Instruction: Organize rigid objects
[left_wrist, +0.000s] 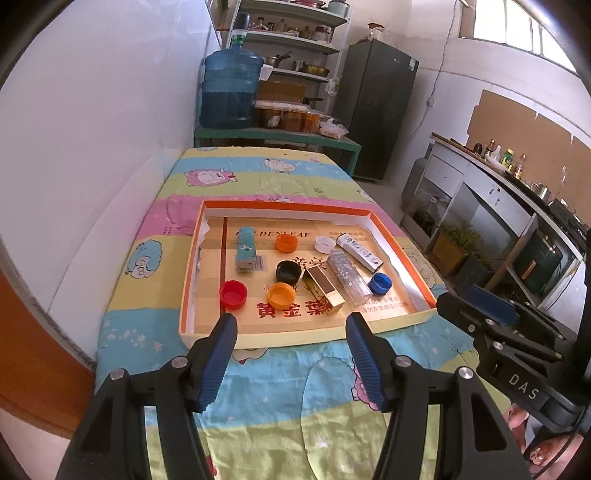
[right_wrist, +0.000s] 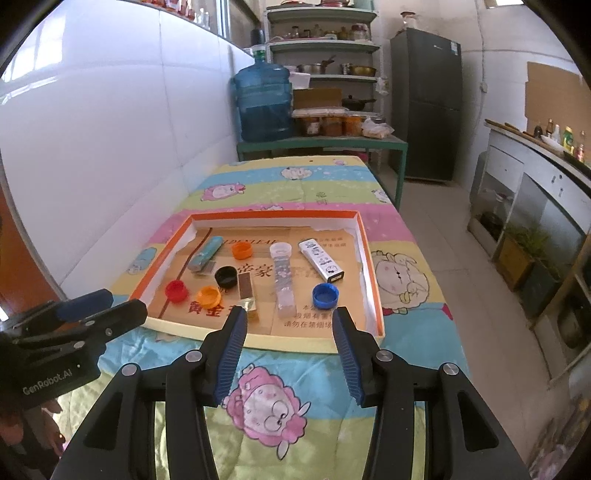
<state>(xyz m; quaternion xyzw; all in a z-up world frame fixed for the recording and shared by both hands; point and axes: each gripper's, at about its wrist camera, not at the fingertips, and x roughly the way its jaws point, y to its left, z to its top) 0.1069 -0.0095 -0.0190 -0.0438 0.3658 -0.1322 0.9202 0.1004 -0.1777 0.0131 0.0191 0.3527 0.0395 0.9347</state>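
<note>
Both grippers are held above the near edge of the desk (left_wrist: 258, 424). The left gripper (left_wrist: 291, 334) is spread wide and empty; the right gripper (right_wrist: 290, 328) is about half open, nothing held. Just beyond, inside the tray (right_wrist: 258, 341), the gold box (right_wrist: 246, 291) is seen lying lengthwise away from the jaws, nearer the right gripper by judgement.

Near the front wall of the shallow orange-rimmed cardboard tray (left_wrist: 402, 320) the printed floor lies bare — free entry from above; mid-tray, round plastic bottle caps (left_wrist: 282, 295) and slim rectangular boxes (left_wrist: 323, 287) crowd together; the cartoon-print bench cloth (right_wrist: 273, 402) beneath both jaws is open
</note>
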